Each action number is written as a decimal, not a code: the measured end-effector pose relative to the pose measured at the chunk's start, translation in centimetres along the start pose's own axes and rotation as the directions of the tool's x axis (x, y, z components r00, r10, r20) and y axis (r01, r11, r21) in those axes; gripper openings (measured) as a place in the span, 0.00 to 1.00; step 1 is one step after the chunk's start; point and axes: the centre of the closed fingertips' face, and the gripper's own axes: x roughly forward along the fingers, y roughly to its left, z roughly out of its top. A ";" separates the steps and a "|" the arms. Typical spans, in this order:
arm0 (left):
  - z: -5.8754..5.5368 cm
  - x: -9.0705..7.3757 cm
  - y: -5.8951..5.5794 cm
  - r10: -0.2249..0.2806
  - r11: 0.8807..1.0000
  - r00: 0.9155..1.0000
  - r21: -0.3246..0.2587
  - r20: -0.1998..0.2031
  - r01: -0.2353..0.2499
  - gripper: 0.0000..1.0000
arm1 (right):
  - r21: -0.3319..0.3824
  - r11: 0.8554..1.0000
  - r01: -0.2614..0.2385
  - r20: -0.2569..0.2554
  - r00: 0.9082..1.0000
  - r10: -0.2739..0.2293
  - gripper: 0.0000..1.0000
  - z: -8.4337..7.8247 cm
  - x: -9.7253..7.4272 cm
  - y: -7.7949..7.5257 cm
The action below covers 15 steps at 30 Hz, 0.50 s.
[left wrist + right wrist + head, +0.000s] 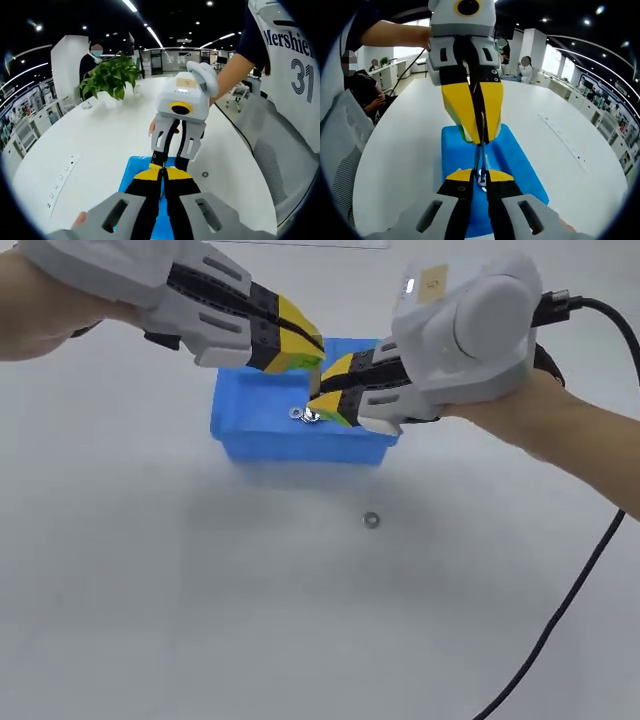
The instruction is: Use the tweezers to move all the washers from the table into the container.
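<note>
A small silver metal washer (pixel 297 413) lies inside the blue rectangular plastic container (pixel 300 445), just off the tips of the thin steel tweezers (pixel 311 416). My right gripper (pixel 325 405) seems to pinch them, jaws drawn tight. My left gripper (pixel 310 352) faces it just above, jaws pressed together. A second silver washer (pixel 371 520) sits on the white table (pixel 200 590), below my right jaws, outside the container.
</note>
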 end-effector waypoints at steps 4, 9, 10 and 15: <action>-0.6 0.2 0.5 0.002 1.000 1.000 -0.016 0.001 -0.002 0.06 | 0.015 1.000 -0.001 0.002 1.000 0.001 0.11 -0.5 0.5 -0.1; -0.6 0.2 0.5 0.009 1.000 1.000 -0.025 0.002 -0.009 0.06 | 0.021 1.000 0.005 0.001 1.000 -0.005 0.11 -0.4 0.5 -0.1; -0.5 0.1 0.4 0.009 1.000 1.000 -0.024 0.001 -0.009 0.06 | 0.023 1.000 0.005 0.003 1.000 -0.005 0.12 -0.3 0.4 0.0; 0.2 -0.1 -0.1 0.010 1.000 1.000 -0.012 0.006 -0.010 0.06 | 0.025 0.999 0.024 0.021 0.999 -0.025 0.13 0.4 -0.2 0.2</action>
